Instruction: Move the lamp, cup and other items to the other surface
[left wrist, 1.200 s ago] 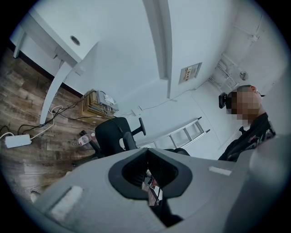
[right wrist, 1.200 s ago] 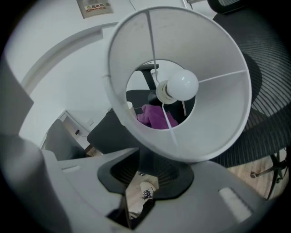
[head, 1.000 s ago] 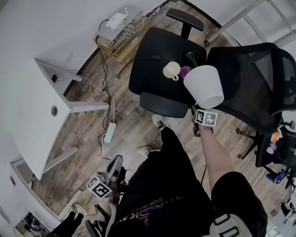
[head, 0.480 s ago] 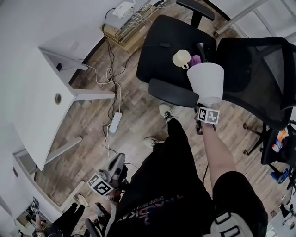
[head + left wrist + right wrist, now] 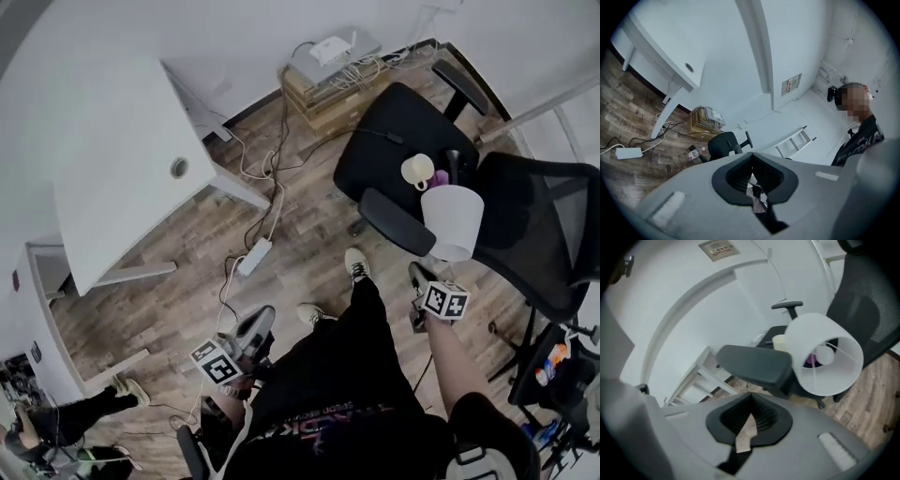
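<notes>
The lamp (image 5: 453, 220) was on the seat of the black office chair (image 5: 389, 141). Its white shade sat over the near edge, just beside the padded armrest (image 5: 397, 221), and its base was hidden from where I stood. Through the right gripper view the bulb (image 5: 824, 354) showed inside the open mouth of the shade. The cream cup (image 5: 417, 170) stood on the same seat, close behind the lamp, with a small purple thing (image 5: 439, 177) next to it that I could not make out.

The right gripper (image 5: 427, 286) was near the lamp but clear of it, angled down toward the chair. Its jaws had just been closing and now met pad to pad with nothing between them. The left gripper (image 5: 255, 328) hung low at the person's side, well apart from the chair and roughly level. Its jaws were also pressed together and empty.

The white desk (image 5: 122, 169) stood bare across the wooden floor (image 5: 187, 300), well apart from the chair. A power strip (image 5: 253, 256) lay on the boards between them with its cables trailing toward the wall.
</notes>
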`<state>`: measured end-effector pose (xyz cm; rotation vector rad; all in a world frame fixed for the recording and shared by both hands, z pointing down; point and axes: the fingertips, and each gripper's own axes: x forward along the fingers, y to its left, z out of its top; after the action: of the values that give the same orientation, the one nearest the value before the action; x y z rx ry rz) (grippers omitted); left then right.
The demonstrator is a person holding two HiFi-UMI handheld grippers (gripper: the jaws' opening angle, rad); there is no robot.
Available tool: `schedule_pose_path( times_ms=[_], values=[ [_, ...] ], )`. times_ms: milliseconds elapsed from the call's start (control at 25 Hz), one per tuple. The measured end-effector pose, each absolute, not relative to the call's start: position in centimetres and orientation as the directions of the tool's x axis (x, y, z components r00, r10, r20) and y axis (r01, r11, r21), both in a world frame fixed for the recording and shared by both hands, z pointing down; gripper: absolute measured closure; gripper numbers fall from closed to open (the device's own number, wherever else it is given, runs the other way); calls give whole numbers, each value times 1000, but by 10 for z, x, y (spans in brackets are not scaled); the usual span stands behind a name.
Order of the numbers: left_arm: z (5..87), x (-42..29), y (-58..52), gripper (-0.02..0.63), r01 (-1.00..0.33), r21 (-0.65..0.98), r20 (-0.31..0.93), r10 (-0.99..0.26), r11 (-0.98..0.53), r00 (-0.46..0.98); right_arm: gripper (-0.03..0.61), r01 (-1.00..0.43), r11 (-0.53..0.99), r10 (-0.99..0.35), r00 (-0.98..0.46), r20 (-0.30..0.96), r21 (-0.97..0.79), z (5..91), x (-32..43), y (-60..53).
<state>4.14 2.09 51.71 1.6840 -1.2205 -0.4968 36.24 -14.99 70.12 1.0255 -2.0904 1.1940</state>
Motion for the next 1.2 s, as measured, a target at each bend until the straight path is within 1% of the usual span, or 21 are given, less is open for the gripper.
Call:
schedule_pose_path(
  times_ms=[40, 120, 200, 280, 360, 480, 600, 720, 880, 1040, 1200],
  values=[
    [515, 39, 22, 615, -506, 862, 190, -899, -40, 395, 581, -762, 381, -330, -641, 693, -524, 680, 337, -151],
    [508, 32, 29, 615, -521, 852, 170, -916, -49, 364, 580, -625, 499, -235, -765, 600, -601, 635, 276, -141],
    [499, 23, 42, 615, -537, 842, 155, -926, -58, 344, 580, -452, 612, -96, -856, 507, -648, 593, 209, -113],
    [488, 12, 57, 615, -559, 828, 145, -940, -55, 308, 580, -260, 700, 73, -901, 428, -665, 555, 144, -76],
    [476, 3, 74, 615, -579, 814, 131, -956, -48, 263, 580, -70, 747, 240, -899, 367, -661, 519, 92, -33],
    [458, -5, 99, 615, -611, 791, 103, -975, -39, 195, 580, 178, 756, 440, -851, 287, -630, 470, 40, 33],
    [452, -10, 128, 615, -630, 776, 75, -989, -21, 126, 580, 339, 702, 580, -783, 226, -626, 442, 14, 90],
    [449, -17, 160, 615, -652, 758, 75, -995, 17, 62, 580, 431, 640, 676, -709, 200, -637, 434, 6, 142],
    [440, -27, 189, 615, -678, 733, 67, -998, 53, -6, 578, 504, 602, 757, -607, 242, -620, 439, 4, 182],
    [435, -20, 195, 615, -677, 736, 41, -999, 22, 13, 575, 518, 602, 769, -579, 269, -608, 440, 3, 194],
    [434, -11, 189, 615, -662, 749, 25, -998, -13, 49, 575, 487, 622, 748, -600, 283, -613, 442, 9, 191]
  ],
)
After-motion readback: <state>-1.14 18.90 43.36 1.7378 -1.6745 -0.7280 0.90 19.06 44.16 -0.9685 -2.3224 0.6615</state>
